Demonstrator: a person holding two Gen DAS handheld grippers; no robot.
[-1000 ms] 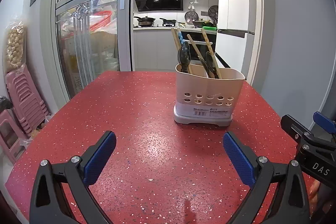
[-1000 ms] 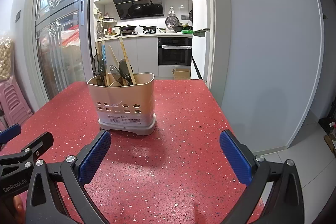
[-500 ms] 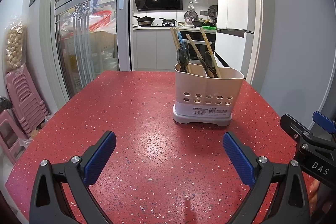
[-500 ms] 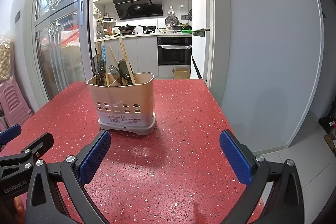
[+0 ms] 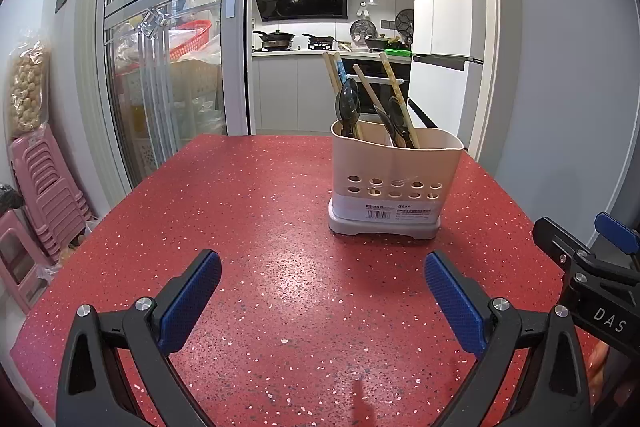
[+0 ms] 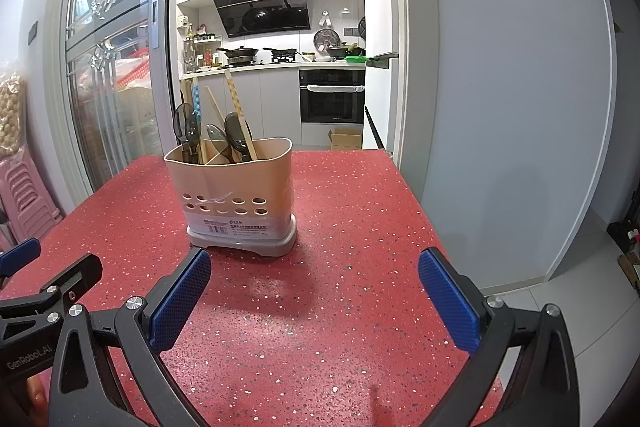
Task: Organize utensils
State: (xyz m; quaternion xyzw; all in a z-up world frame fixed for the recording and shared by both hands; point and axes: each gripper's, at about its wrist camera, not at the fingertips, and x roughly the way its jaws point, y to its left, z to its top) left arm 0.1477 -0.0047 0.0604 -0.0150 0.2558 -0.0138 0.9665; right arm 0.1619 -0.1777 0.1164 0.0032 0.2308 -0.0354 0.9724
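Currently the caddy (image 5: 394,183) stands upright on the red surface (image 5: 248,227), toward its far right part, with a divider splitting it into compartments. Spoons (image 5: 348,103) and chopsticks (image 5: 394,87) stand handle-down or tip-down inside it and lean against the rim, which keeps them sorted and clear of the surface. The left compartment holds a dark spoon and a pair of chopsticks; the right compartment holds two more spoons and further chopsticks. No loose utensil shows on the surface in either view, so the sorting is judged complete or nearly so.

The left hand-held gripper (image 5: 322,303) hovers low over the near part of the surface, aimed forward, with the caddy ahead and to its right. Its blue pads (image 5: 188,301) are spread wide and hold nothing. The right hand-held gripper (image 6: 314,301) is level with it and just beside it, also aimed forward, with the caddy ahead and to its left. Its pads (image 6: 450,301) are likewise spread wide and empty. Both are well apart from the caddy, a pose consistent with standing off rather than reaching in.
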